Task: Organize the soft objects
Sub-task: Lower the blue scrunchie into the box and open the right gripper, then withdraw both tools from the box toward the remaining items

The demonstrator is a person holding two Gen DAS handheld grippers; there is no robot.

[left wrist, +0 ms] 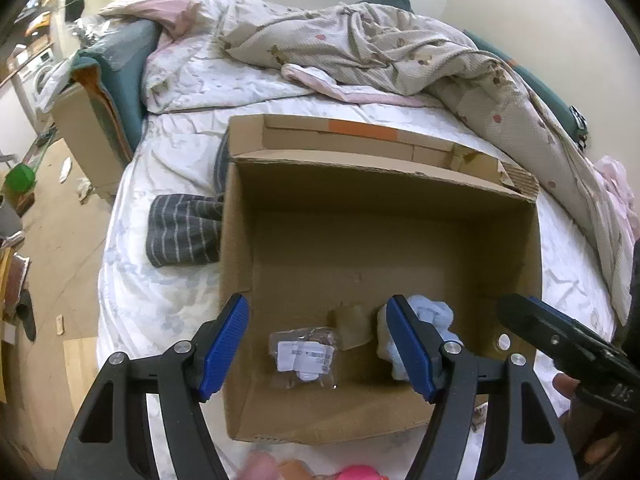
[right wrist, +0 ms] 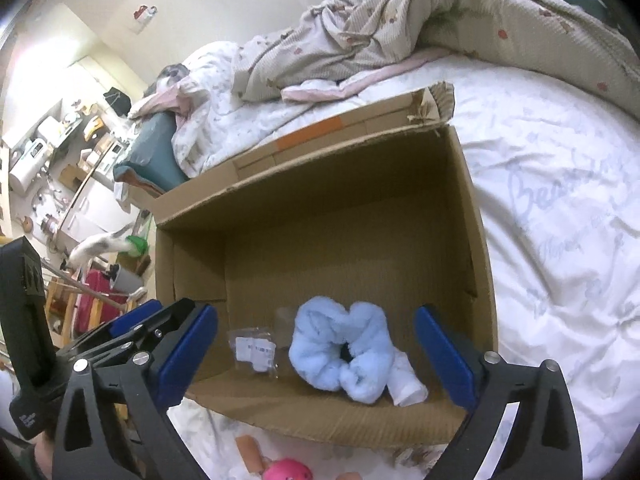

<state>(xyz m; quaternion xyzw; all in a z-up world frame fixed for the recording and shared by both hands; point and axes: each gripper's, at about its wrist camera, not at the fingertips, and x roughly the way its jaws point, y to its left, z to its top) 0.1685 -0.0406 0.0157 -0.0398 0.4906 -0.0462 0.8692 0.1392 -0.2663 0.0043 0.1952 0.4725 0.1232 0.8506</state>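
Observation:
An open cardboard box (left wrist: pixel 384 164) (right wrist: pixel 320 160) stands on the bed. On its floor near the front lie a fluffy light-blue soft ring (right wrist: pixel 332 344) (left wrist: pixel 432 312), a white rolled cloth (right wrist: pixel 406 384) beside it, and a clear labelled packet (left wrist: pixel 304 356) (right wrist: pixel 256 350). My left gripper (left wrist: pixel 316 312) hangs open above the box's front left part, with nothing between its pads. My right gripper (right wrist: pixel 316 320) is wide open above the blue ring, clear of it. A pink soft toy (right wrist: pixel 286 470) (left wrist: pixel 356 474) lies on the sheet in front of the box.
A grey striped cloth (left wrist: pixel 184 232) lies against the box's left side. A crumpled beige duvet (left wrist: pixel 360 48) is piled behind and to the right. White sheet (right wrist: pixel 560 240) spreads right of the box. The bed's edge and cluttered floor (left wrist: pixel 60 240) are on the left.

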